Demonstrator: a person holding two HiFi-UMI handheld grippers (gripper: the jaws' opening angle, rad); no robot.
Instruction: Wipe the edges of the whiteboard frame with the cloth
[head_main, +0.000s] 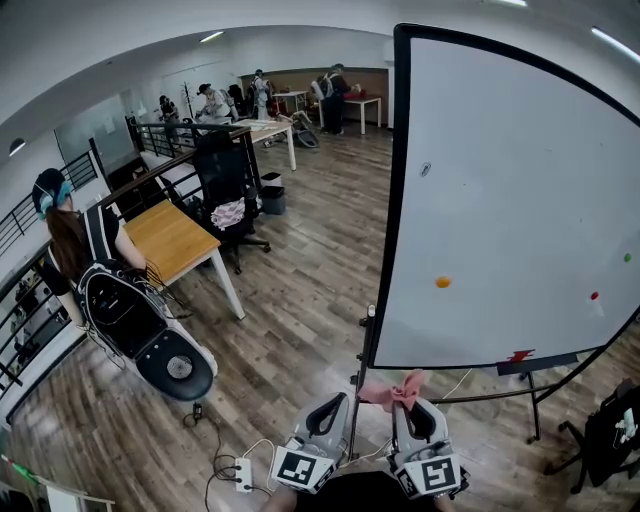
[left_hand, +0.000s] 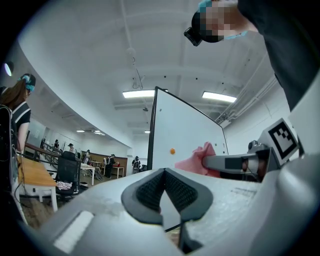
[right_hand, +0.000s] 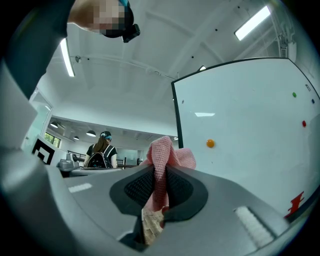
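Note:
The whiteboard (head_main: 510, 200) stands on the right on a stand, and its black frame (head_main: 386, 250) runs down the left edge to a bottom corner just above my grippers. My right gripper (head_main: 405, 402) is shut on a pink cloth (head_main: 395, 390), which bunches out past the jaws below that corner. In the right gripper view the cloth (right_hand: 163, 154) is pinched between the pads, with the frame (right_hand: 176, 115) beyond it. My left gripper (head_main: 335, 402) hangs beside the right one, shut with nothing in it (left_hand: 164, 173). The cloth (left_hand: 196, 161) shows in the left gripper view too.
Orange (head_main: 443, 282), red (head_main: 594, 296) and green (head_main: 627, 257) magnets dot the board. The stand's legs (head_main: 535, 400) spread on the wood floor. A power strip (head_main: 243, 472) lies near my feet. A wooden desk (head_main: 175, 240), office chair (head_main: 225, 180) and a person with a backpack (head_main: 90, 250) are left.

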